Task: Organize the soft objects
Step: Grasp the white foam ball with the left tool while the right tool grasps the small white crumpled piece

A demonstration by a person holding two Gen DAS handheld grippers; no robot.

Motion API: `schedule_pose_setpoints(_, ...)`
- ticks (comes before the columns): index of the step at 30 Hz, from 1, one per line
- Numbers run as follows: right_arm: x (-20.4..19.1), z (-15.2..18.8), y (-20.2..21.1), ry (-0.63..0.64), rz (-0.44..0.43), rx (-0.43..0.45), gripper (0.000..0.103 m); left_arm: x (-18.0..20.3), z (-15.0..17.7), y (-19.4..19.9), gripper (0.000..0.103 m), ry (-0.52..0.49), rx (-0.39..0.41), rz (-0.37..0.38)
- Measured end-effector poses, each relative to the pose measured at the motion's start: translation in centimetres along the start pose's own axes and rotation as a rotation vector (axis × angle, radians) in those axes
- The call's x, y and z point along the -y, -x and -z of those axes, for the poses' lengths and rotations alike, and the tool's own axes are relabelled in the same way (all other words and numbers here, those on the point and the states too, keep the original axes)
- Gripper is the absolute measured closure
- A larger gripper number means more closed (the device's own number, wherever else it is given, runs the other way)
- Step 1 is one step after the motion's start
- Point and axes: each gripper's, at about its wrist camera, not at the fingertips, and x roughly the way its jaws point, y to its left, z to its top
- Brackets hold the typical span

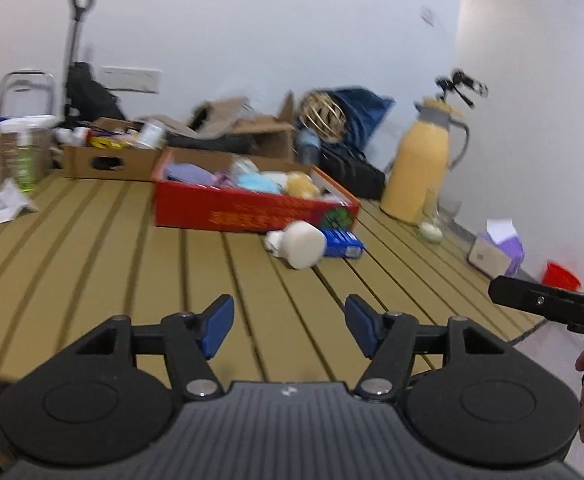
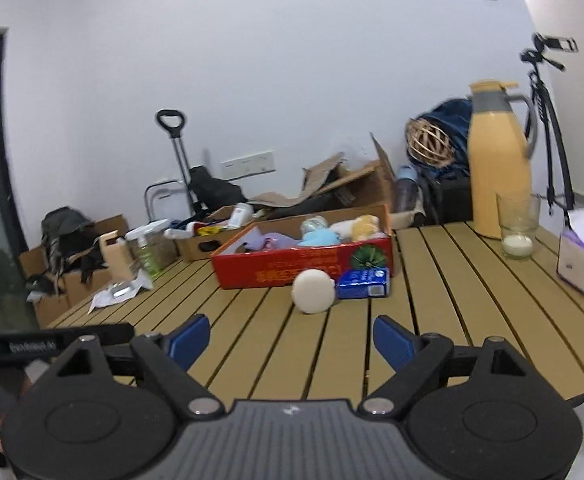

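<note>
Both the left claw (image 1: 290, 326) and right claw (image 2: 291, 342) gape wide, empty, short of the white plush (image 2: 314, 291).

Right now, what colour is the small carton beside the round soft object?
The small carton is blue with some white, clearest in the right wrist view, next to the cream round soft object.

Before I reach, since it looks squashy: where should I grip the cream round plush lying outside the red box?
Pinch the cream round plush across its rounded sides, coming from the near table edge with the open right gripper; that side looks unobstructed.
</note>
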Motion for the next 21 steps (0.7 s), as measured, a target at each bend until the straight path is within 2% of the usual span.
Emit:
schedule_pose_setpoints(9, 4.3, -0.2, -6.6, -0.067, 0.079, -0.074, 0.016, 1.9, -4.1, -15.6, 0.039, -0.188, -0.011, 0.001)
schedule_pose_setpoints(11, 5.1, -0.6, -8.1, -0.076, 0.090, -0.074, 0.016, 1.8, -4.5, -19.5, 0.037, -0.194, -0.037, 0.013)
schedule_pose_setpoints(13, 5.6, -0.9, -9.5, -0.076, 0.103, -0.081, 0.016, 1.2, -4.6, -22.6, 0.038, -0.172, -0.081, -0.013)
schedule_pose_setpoints(14, 6.0, -1.1, -10.3, -0.076, 0.108, -0.087, 0.016, 0.9, -4.7, -23.5, 0.045, -0.156, -0.095, -0.005)
schedule_pose_setpoints(15, 6.2, -1.3, -11.0, -0.075, 0.110, -0.093, 0.016, 0.4, -4.6, -23.9, 0.063, -0.136, -0.106, 0.017)
schedule_pose_setpoints(18, 6.3, -2.0, -13.4, -0.047, 0.105, -0.112, 0.016, -1.4, -4.6, -23.1, 0.069, -0.058, -0.109, 0.073)
schedule_pose_setpoints(21, 5.8, -2.9, -16.6, -0.009, 0.085, -0.122, 0.016, -3.5, -5.7, -19.3, 0.069, 0.012, -0.018, 0.092)
